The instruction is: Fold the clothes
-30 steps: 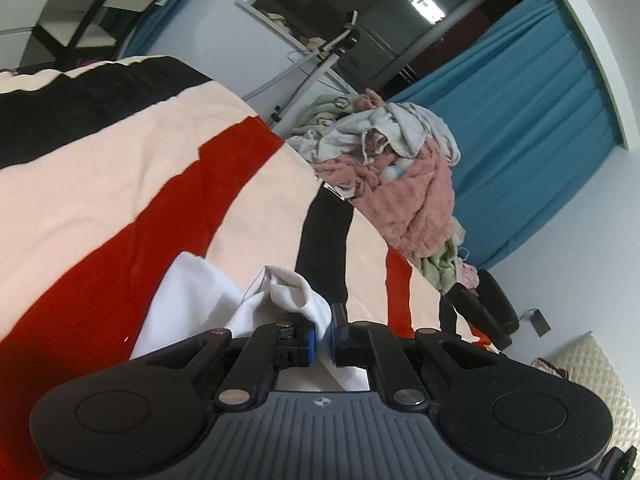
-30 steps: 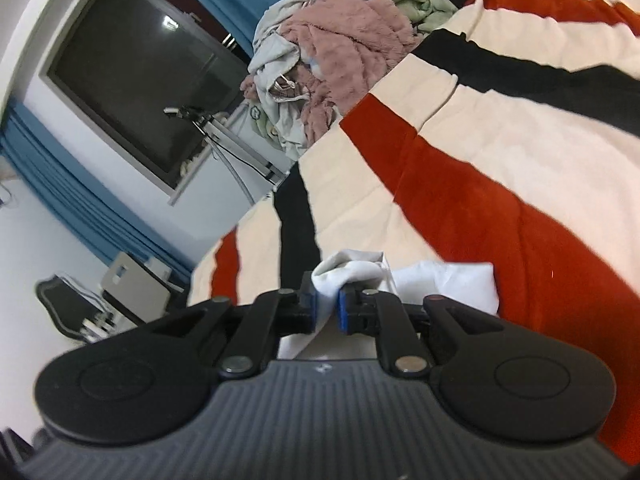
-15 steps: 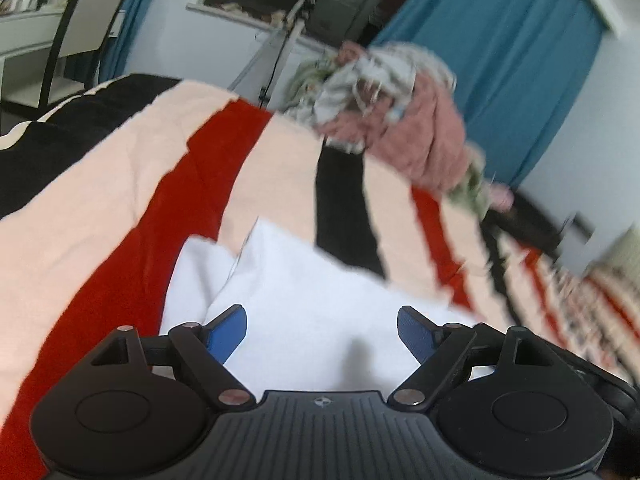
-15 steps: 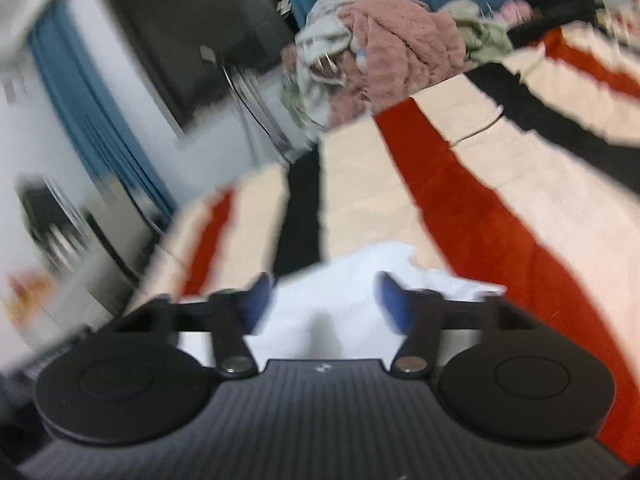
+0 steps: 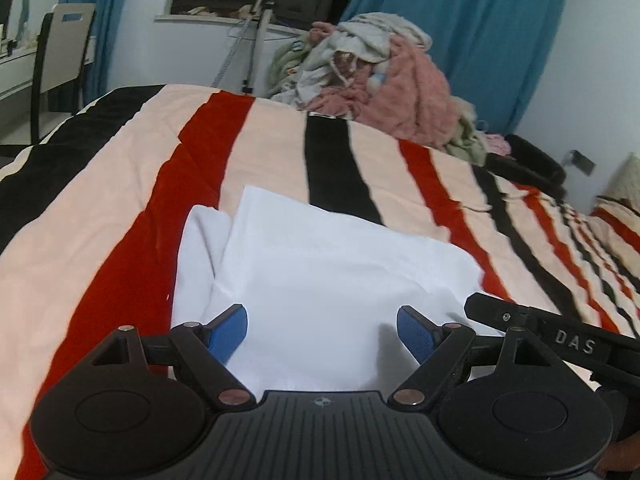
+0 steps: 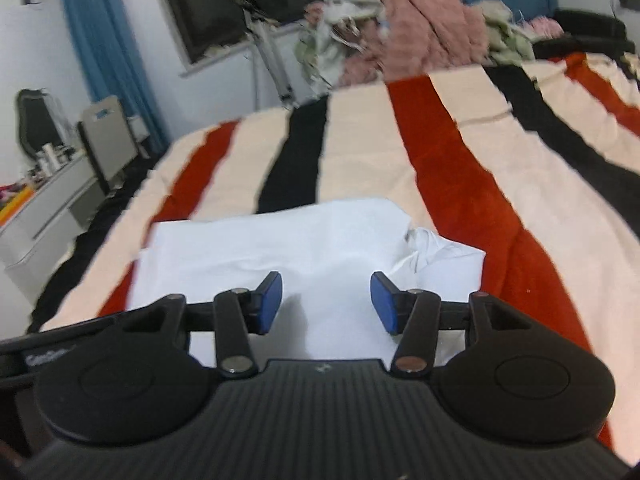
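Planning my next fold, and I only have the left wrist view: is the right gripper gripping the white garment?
Observer: No. The right gripper is open over the white garment, with no cloth pinched between its pads.
Operator: Does the edge on that side lie flat?
Observer: Not fully. A small bunched wrinkle sits at the garment's right edge, just ahead of the gripper.
Operator: What's beside that edge?
Observer: Only the striped bedspread; its red stripe runs right alongside.
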Demonstrator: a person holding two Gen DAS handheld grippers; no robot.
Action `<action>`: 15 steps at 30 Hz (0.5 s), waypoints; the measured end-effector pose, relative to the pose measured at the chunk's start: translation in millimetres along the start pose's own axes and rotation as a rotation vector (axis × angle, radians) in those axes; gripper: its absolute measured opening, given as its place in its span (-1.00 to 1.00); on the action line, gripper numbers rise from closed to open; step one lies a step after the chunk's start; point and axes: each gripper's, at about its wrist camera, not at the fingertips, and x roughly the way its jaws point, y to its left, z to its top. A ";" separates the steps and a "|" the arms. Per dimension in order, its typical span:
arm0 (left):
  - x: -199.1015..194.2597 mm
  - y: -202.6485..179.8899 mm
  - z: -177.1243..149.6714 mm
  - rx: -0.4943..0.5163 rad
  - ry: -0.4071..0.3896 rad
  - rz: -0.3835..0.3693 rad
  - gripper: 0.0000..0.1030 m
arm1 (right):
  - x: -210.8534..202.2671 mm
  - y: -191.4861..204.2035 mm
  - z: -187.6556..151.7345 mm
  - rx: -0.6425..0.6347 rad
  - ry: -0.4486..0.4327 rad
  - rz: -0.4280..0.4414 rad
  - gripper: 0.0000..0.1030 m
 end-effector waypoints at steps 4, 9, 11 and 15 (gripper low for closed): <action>-19.3 -2.0 -10.3 0.017 0.014 -0.003 0.62 | -27.4 9.8 -14.7 -0.102 0.043 0.004 0.01; -18.7 -5.0 -29.6 0.011 0.049 0.020 0.62 | -32.3 8.6 -37.7 -0.102 0.099 -0.002 0.00; -19.9 -3.1 -34.6 -0.020 0.048 0.012 0.63 | -24.2 7.1 -46.6 -0.079 0.128 -0.007 -0.01; -40.3 4.7 -35.3 -0.107 0.018 -0.049 0.63 | -23.4 5.6 -49.8 -0.065 0.129 -0.011 -0.02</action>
